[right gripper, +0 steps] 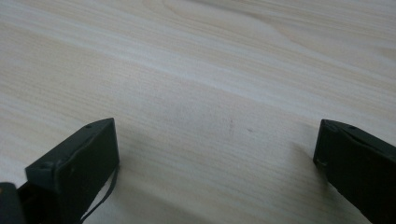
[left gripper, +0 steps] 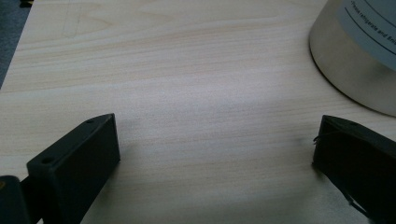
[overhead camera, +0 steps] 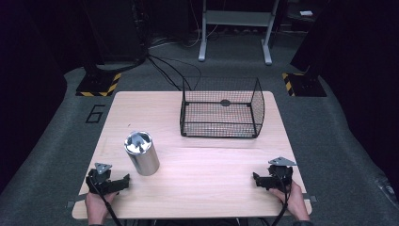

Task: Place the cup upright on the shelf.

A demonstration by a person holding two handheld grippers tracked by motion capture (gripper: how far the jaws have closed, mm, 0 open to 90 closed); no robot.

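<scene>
left gripper (overhead camera: 114,181): black body, grey three-cornered plate, black cable | right gripper (overhead camera: 264,179): the same build | jaws: black, blocky, small screw holes | hands: bare

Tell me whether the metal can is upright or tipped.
Upright: the metal can stands on its base on the table, top end facing up.
</scene>
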